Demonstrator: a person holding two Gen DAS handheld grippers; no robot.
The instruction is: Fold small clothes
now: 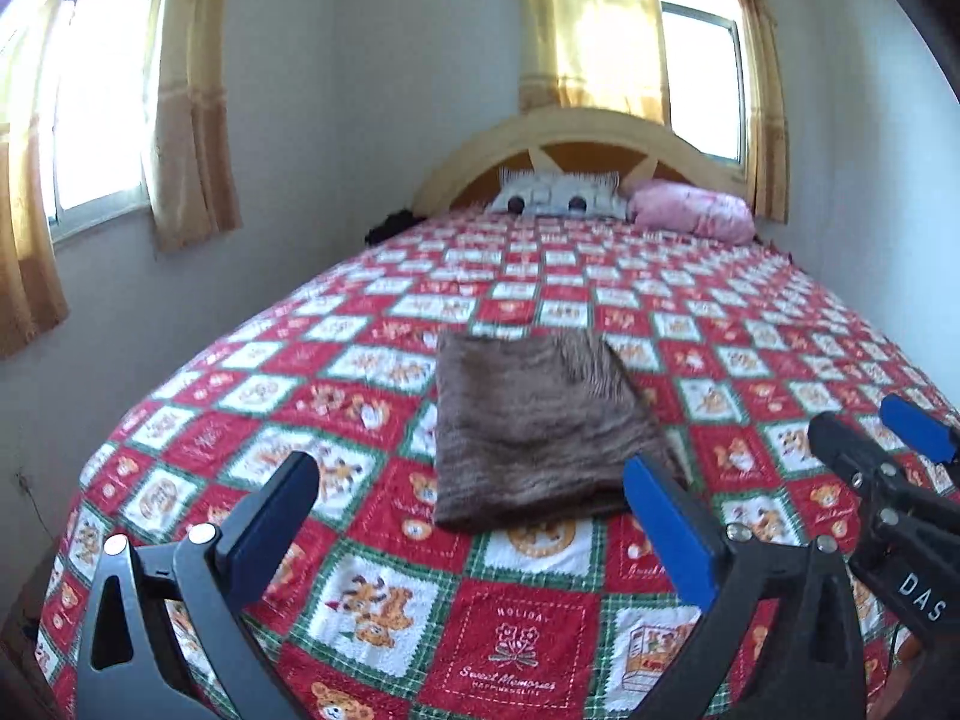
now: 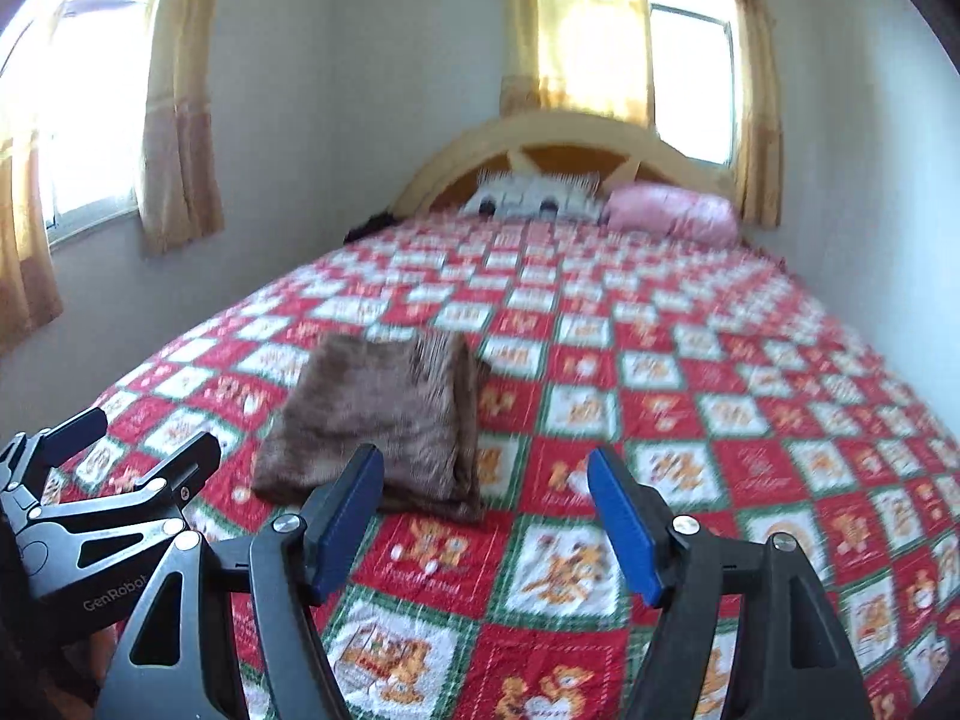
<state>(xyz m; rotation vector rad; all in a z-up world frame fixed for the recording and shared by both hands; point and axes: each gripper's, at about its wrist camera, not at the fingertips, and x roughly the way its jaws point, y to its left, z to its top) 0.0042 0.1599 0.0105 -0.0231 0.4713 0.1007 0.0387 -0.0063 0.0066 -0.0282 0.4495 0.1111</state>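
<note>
A brown folded garment (image 1: pixel 534 426) lies flat on the bed's red, white and green patchwork quilt (image 1: pixel 528 648), and it also shows in the right wrist view as the brown garment (image 2: pixel 384 420). My left gripper (image 1: pixel 474 516) hangs above the quilt just short of the garment's near edge, open wide, nothing between its blue pads. My right gripper (image 2: pixel 486 516) is open too, to the right of the garment, with only quilt (image 2: pixel 690 420) between its fingers. Each gripper shows at the edge of the other's view: the right gripper (image 1: pixel 870 432), the left gripper (image 2: pixel 144 432).
At the head of the bed stand a curved wooden headboard (image 1: pixel 576 132), a white patterned pillow (image 1: pixel 558 198) and a pink pillow (image 1: pixel 690 210). Curtained windows (image 1: pixel 96 108) are on the left and back walls. A dark item (image 1: pixel 390 225) lies at the bed's far left corner.
</note>
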